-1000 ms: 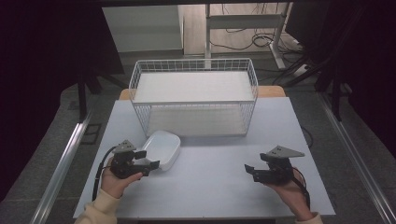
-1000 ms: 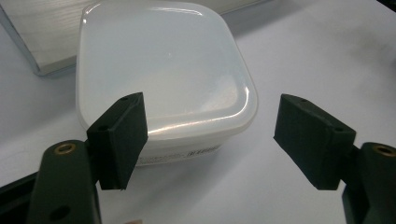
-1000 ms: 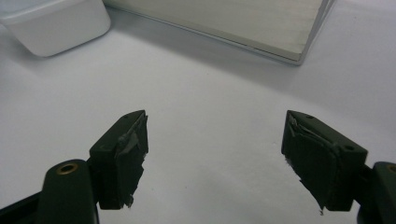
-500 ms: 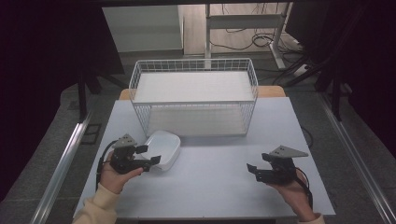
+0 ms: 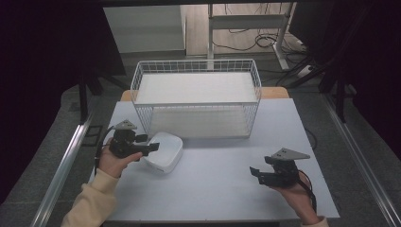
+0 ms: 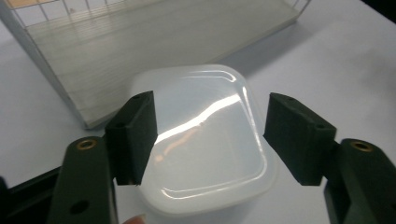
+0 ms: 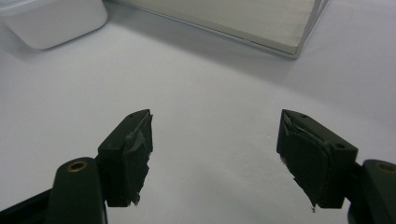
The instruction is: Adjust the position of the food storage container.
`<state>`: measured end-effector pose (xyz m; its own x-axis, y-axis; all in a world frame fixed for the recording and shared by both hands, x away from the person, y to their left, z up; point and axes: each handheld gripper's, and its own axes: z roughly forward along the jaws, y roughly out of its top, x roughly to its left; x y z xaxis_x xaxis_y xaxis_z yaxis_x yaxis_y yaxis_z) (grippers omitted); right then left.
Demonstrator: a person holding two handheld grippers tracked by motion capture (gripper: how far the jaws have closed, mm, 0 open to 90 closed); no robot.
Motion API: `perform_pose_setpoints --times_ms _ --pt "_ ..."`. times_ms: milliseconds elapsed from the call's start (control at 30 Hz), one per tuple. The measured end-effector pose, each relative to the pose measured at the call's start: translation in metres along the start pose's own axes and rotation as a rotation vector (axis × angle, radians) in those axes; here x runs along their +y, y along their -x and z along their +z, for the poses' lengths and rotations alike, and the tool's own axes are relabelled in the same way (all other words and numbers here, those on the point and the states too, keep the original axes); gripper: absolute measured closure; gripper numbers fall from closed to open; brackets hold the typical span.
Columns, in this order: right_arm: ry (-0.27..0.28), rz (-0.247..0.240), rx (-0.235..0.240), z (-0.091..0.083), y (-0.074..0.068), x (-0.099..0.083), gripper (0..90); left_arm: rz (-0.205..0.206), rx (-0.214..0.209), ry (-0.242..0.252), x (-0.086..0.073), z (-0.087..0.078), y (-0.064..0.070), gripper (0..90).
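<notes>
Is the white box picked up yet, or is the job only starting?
Only starting. Nothing looks done: the white lidded container sits on the table, in front of the wire basket. In hand now: the left gripper is over the container, jaws wide open on either side of its lid, not squeezing. The right gripper waits open above bare table. Left to do: close on the container and lift it, maybe into the basket.
</notes>
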<state>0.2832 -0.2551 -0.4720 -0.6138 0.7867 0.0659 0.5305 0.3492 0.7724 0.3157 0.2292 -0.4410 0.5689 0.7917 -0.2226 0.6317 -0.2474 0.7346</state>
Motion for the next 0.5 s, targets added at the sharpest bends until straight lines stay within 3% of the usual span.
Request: perform_pose_setpoints --times_ms 333,500 --pt "-0.016 0.002 -0.005 0.003 0.002 -0.002 27.4 -0.031 0.026 -0.05 0.007 0.013 -0.026 58.0" --pt "-0.022 0.0 -0.005 0.004 0.002 -0.003 27.7 -0.054 0.052 -0.078 0.005 0.02 -0.037 77.2"
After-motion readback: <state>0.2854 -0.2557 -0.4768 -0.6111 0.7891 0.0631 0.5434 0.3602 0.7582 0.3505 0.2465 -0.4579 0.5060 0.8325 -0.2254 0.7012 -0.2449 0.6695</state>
